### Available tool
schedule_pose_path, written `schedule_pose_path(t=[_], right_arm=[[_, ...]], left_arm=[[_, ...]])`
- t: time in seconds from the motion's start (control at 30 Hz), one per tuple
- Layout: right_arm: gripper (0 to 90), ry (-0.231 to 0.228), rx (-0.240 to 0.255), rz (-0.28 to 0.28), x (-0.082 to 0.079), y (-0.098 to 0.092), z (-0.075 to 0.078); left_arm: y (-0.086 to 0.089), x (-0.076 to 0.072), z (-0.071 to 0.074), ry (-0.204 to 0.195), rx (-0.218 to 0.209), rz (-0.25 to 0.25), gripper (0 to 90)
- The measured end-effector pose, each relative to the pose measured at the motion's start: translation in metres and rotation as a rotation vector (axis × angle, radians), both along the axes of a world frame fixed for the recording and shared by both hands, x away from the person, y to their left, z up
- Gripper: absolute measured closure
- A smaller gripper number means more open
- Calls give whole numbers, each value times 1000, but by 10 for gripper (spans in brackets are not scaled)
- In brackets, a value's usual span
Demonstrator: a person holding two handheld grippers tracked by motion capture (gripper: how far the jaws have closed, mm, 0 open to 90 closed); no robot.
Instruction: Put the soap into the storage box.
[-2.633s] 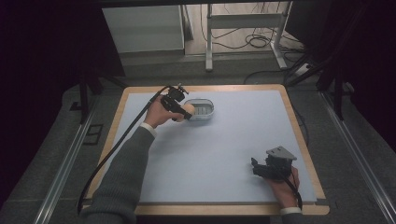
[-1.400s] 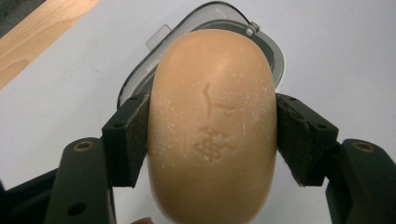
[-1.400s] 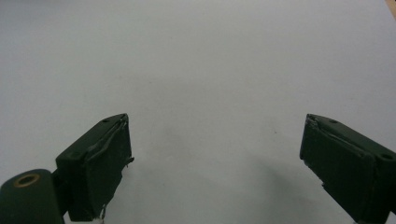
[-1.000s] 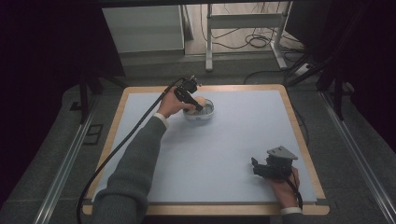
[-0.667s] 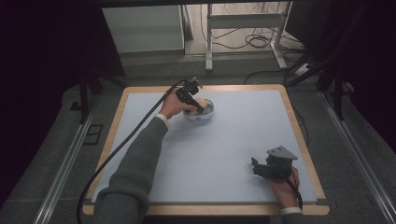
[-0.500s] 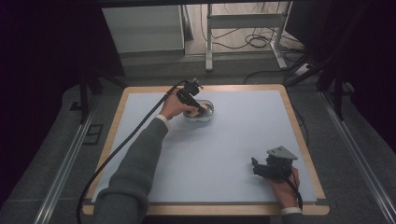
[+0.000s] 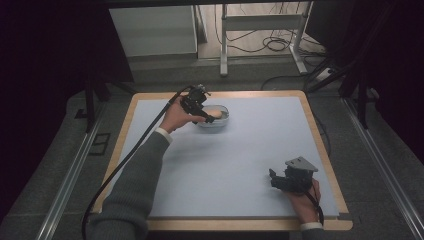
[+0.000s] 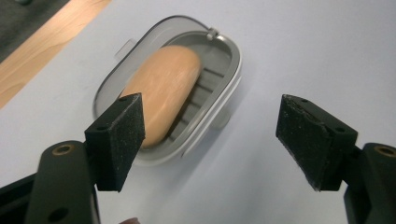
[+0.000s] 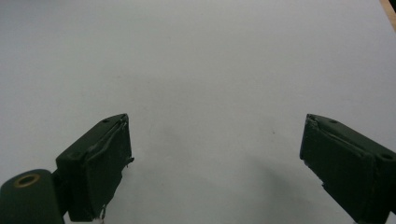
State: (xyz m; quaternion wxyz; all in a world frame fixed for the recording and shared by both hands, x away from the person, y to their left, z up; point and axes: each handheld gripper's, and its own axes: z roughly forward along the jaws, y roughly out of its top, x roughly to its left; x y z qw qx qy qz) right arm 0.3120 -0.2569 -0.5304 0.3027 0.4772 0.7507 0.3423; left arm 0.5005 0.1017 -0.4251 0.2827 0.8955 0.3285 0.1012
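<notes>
An orange oval soap bar (image 8: 163,88) lies in a grey oval soap dish (image 8: 224,84) on the pale mat. In the high view the dish (image 7: 223,122) sits at the far middle-left of the table with the soap (image 7: 215,112) inside. My left gripper (image 8: 210,135) hovers just above and beside the dish. Its jaws have just been opening and nothing is between them. My right gripper (image 9: 215,163) stands open over bare mat at the near right (image 7: 273,179), held still by the hand.
The pale mat (image 7: 250,160) covers a wooden-edged table (image 7: 325,145). A black cable (image 7: 135,150) trails from the left gripper along the sleeve. Beyond the far edge stand a white cabinet (image 7: 155,30) and metal table legs (image 7: 225,40).
The left gripper let go of the soap in the dish, opened, and drew back a little toward the left. The right gripper has not moved.
</notes>
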Motion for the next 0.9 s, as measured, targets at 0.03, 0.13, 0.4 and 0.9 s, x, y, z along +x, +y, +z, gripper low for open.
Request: schedule_pose_path(t=[0.03, 0.13, 0.4, 0.9], right_arm=[[90, 0, -4, -1, 0, 0, 0], [90, -2, -18, -5, 0, 2, 0], [90, 4, -25, 1, 1, 2, -1], [90, -8, -20, 3, -1, 2, 0]], left_arm=[[3, -3, 1, -10, -8, 11, 240], [12, -11, 3, -25, -33, 33, 245], [32, -35, 7, -37, -53, 45, 237], [65, -95, -9, -77, -127, 68, 233]])
